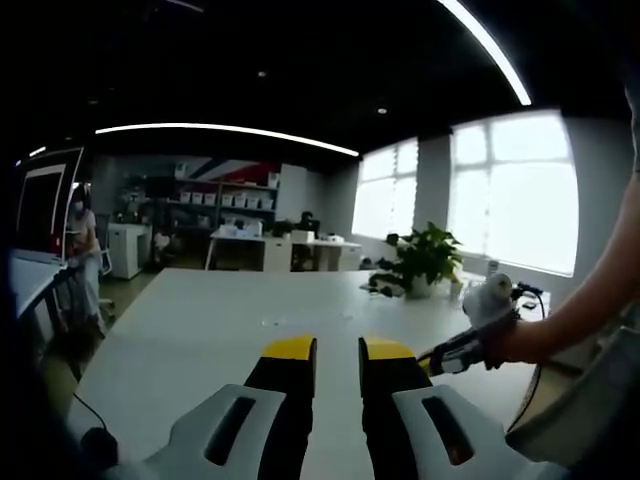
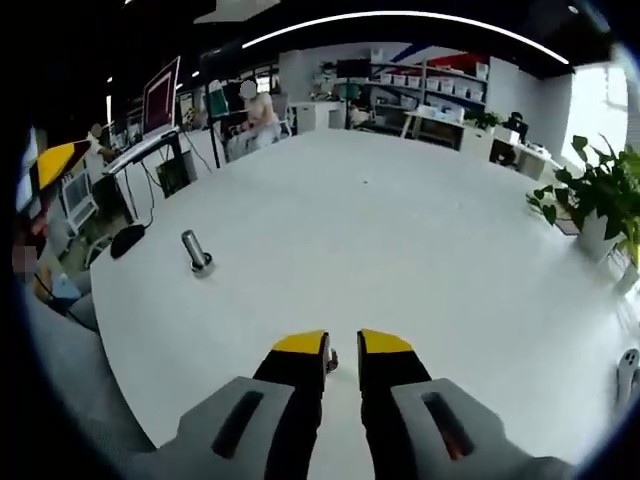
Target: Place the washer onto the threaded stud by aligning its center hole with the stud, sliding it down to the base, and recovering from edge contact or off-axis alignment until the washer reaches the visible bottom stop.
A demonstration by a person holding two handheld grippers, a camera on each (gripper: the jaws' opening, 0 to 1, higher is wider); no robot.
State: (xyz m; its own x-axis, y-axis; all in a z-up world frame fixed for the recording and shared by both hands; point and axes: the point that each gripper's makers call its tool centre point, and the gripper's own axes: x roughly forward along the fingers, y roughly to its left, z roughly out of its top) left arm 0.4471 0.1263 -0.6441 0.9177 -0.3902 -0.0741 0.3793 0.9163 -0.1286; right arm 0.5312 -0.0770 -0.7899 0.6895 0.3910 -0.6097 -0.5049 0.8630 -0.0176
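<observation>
On the white table (image 2: 400, 250), in the right gripper view, the threaded stud (image 2: 195, 251) stands upright on its small base, off to the left and well apart from the right gripper (image 2: 343, 345). Just beside the inner edge of that gripper's left finger, a small dark round piece (image 2: 331, 360) peeks out at the tip; it may be the washer, but it is too small to tell for sure, and whether the fingers pinch it cannot be told. The yellow-tipped fingers themselves stand a narrow gap apart, pointing across the bare tabletop. At the far left edge of this view the yellow tip of the left gripper (image 2: 45, 165) shows, near a dark mouse (image 2: 127, 240) and a laptop (image 2: 160, 100) on a stand. A potted plant (image 2: 595, 200) sits at the right edge of the table. In the left gripper view, the left gripper (image 1: 338, 350) hovers over the table with its fingers slightly parted and nothing between them. To the right a person's hand (image 1: 505, 335) grips the handle of the other gripper, and the same plant stands beyond it near the bright windows (image 1: 510, 190).
</observation>
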